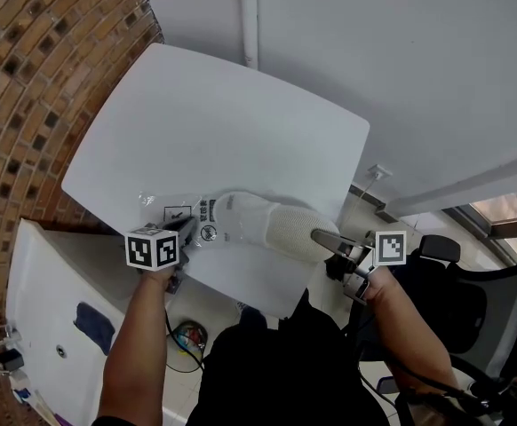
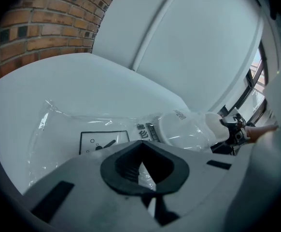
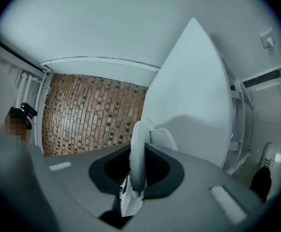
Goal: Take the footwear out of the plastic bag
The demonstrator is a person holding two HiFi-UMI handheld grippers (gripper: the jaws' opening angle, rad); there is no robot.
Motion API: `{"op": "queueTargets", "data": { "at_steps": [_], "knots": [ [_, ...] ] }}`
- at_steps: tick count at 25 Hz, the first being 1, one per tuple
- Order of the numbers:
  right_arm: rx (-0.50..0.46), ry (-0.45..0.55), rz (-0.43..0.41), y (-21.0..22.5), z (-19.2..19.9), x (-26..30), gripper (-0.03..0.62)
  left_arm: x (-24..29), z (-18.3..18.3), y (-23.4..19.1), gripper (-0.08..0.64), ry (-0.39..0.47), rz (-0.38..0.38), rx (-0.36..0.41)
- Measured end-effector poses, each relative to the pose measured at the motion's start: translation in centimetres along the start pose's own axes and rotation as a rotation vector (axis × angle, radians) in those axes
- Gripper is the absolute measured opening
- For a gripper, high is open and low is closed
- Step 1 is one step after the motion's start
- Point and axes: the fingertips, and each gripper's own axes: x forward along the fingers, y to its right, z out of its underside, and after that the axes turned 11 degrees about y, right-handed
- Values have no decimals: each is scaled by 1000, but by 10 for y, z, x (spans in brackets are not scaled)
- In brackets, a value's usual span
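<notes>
Head view: white table point(image 1: 214, 122) with a brick wall point(image 1: 27, 78) at its left side and an office chair point(image 1: 481, 318) at lower right. A clear plastic bag point(image 1: 174, 209) lies flat on the near part of the table, with black print on its face. The white slipper point(image 1: 258, 220) sits partly inside it. The left portion is under the film and the textured right end projects from the bag mouth, close to the table's near edge.

My left gripper point(image 1: 190, 229) is at the near-left end of the bag. My right gripper point(image 1: 322, 237) is at the projecting end of the slipper. The two tools are well apart, with the slipper lying between them.

Left gripper view: the left gripper point(image 2: 141, 170) has its jaws together on a fold of the bag point(image 2: 82, 124), with clear film visibly pinched between the pads. Beyond it, the slipper point(image 2: 189, 129) shows under glossy plastic on the table point(image 2: 58, 81).

Right gripper view: the right gripper point(image 3: 133, 178) has its jaws nearly together, clamped on a thin white edge of the slipper point(image 3: 138, 149), which stands upright between the pads. The table point(image 3: 193, 91) and the brick wall point(image 3: 92, 115) appear behind it
</notes>
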Motion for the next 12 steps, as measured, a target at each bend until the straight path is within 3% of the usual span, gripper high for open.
{"op": "queueTargets", "data": {
  "at_steps": [8,12],
  "knots": [
    [-11,124,-17,-26,-34,-28,48,11,-13,-10,6,48,-83,-99],
    [-36,181,-41,-42,-49,-46,48,19,-15,-11,6,33,-110,-107]
  ]
}}
